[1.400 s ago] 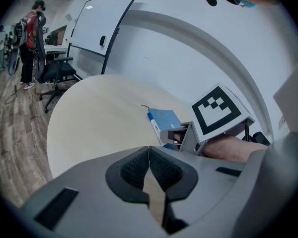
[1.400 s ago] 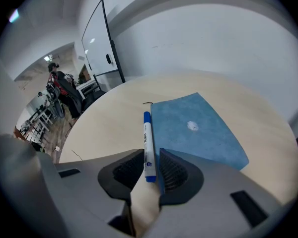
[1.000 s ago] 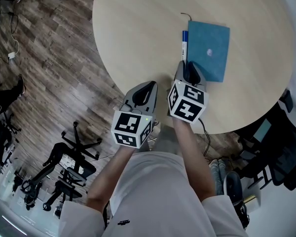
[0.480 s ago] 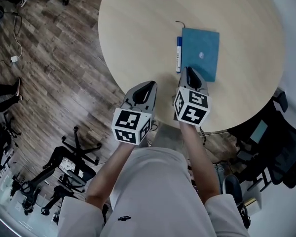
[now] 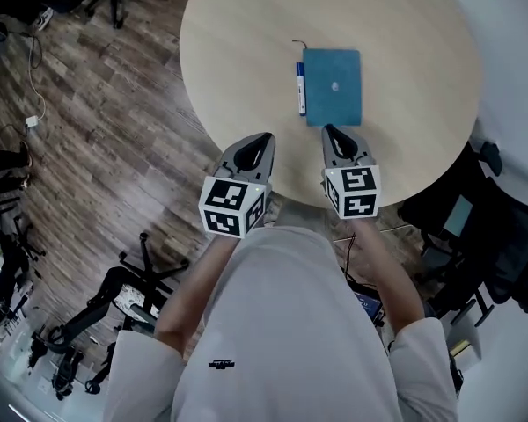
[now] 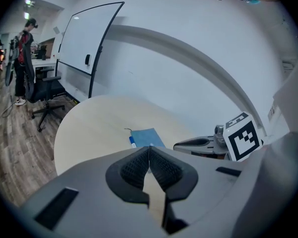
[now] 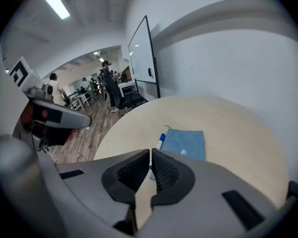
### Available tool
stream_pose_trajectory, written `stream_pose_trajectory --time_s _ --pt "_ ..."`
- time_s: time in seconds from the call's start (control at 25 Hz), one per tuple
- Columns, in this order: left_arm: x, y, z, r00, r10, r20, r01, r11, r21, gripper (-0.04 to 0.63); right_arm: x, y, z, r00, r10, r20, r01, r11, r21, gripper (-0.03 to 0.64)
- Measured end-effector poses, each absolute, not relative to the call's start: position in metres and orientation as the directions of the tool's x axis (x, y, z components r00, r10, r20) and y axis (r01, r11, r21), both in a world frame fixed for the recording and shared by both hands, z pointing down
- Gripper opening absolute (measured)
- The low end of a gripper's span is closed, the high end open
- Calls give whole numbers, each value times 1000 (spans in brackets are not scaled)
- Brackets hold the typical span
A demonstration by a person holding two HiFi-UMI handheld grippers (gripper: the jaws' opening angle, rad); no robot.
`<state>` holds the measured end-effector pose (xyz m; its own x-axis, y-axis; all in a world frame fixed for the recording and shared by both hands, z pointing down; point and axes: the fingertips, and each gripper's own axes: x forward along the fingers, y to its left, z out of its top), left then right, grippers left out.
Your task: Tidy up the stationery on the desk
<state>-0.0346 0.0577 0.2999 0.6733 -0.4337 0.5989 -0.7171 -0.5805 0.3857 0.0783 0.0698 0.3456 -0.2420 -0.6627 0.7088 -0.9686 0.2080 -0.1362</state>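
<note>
A blue notebook (image 5: 333,85) lies on the round wooden table (image 5: 246,42), with a white and blue marker (image 5: 301,88) along its left edge. A thin dark cord sticks out from the notebook's far left corner. My right gripper (image 5: 331,131) hovers just short of the notebook's near edge, its jaws shut and empty. My left gripper (image 5: 264,139) is over the table's near edge, to the left, also shut on nothing. The notebook (image 7: 186,143) and marker (image 7: 161,139) show beyond the right gripper's jaws; in the left gripper view, the notebook (image 6: 148,137) lies ahead.
Office chairs (image 5: 123,280) stand on the wood floor at the left, a dark chair (image 5: 475,227) at the right. A whiteboard (image 6: 87,53) stands beyond the table. People stand far off in the room.
Both grippers have drawn back toward the table's near edge. The right gripper, earlier at the notebook and marker, is now short of them. The view has risen, showing more table.
</note>
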Motion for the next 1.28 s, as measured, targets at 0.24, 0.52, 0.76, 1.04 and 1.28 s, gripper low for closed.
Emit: stream_pose_trajectory --time_s 0.24,0.52,0.76,1.04,1.28 --pt "-20 73 248 746 -372 552 -626 -675 390 21 91 97 292 -257 -699 667 -966 207 -155 41" --pt "-4 91 208 798 -324 508 -552 -732 400 21 109 121 249 -236 -748 621 -969 138 -204 41" --pt "10 107 202 822 -265 504 -505 -748 431 21 118 129 232 -220 -776 591 -966 87 -245 41" --pt "21 110 198 834 -234 500 -470 -776 421 21 122 133 225 -197 -801 565 -961 44 -272 41" --pt "27 121 198 834 -208 512 -457 -779 429 21 105 149 222 -189 -811 554 -951 11 -308 41"
